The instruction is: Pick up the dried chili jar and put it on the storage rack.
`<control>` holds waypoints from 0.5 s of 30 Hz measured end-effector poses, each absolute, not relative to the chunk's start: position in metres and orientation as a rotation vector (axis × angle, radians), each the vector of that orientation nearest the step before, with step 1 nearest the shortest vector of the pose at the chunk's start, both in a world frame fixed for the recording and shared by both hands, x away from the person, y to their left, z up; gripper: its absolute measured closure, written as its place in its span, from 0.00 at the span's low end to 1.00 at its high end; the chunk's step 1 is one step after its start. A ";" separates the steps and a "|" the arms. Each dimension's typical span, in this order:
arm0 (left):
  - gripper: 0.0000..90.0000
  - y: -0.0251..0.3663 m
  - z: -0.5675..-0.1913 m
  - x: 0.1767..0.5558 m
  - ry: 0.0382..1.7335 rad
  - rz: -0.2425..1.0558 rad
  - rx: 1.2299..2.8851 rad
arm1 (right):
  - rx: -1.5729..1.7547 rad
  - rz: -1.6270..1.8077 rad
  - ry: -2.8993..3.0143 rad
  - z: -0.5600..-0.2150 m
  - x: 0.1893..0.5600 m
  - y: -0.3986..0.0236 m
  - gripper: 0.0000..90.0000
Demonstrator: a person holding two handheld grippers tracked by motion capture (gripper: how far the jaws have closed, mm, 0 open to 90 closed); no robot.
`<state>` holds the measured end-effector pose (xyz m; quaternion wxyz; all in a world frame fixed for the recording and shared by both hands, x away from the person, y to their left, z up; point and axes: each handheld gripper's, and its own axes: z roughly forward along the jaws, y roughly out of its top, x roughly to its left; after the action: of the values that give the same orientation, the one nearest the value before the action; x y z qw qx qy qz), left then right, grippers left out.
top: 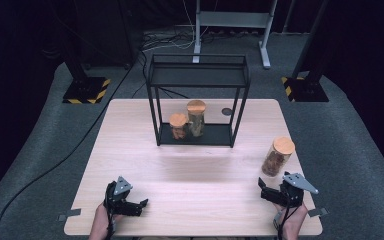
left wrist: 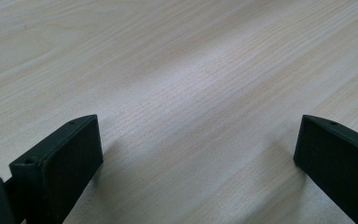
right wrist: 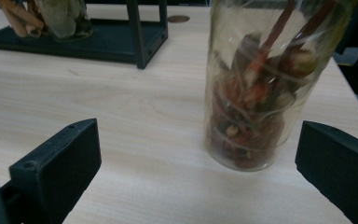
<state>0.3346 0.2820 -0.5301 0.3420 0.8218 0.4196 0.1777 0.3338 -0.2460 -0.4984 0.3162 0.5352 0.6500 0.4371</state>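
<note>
A glass jar with a cork lid (top: 277, 156) stands on the right part of the table, full of reddish dried pieces. My right gripper (top: 263, 189) is open just in front of it; in the right gripper view the jar (right wrist: 261, 88) stands upright a little beyond the gap, toward the right jaw. Two more cork-lidded jars, a short one (top: 178, 126) and a tall one (top: 196, 118), stand on the bottom shelf of a black metal rack (top: 198, 75) at the table's far middle. My left gripper (top: 141, 206) is open low over bare wood (left wrist: 196, 93) at the front left.
The wooden table (top: 195, 170) has a small round dark grommet (top: 226, 111) behind the rack. Black stands with hazard-striped bases (top: 86, 90) and cables lie on the grey floor beyond. A grey frame (top: 230, 22) stands at the back.
</note>
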 end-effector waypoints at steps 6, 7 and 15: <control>0.00 0.282 -0.530 0.335 1.092 0.461 2.136 | 1.386 1.145 1.679 -0.489 0.340 -0.251 0.00; 0.00 0.282 -0.530 0.334 1.090 0.463 2.138 | 1.385 1.146 1.677 -0.488 0.341 -0.251 0.00; 0.00 0.282 -0.530 0.335 1.091 0.461 2.136 | 1.372 1.137 1.659 -0.481 0.357 -0.256 0.00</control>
<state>0.3346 0.2820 -0.5302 0.3426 0.8216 0.4196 0.1774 0.3567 -0.2564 -0.4807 0.3464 0.5286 0.6393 0.4380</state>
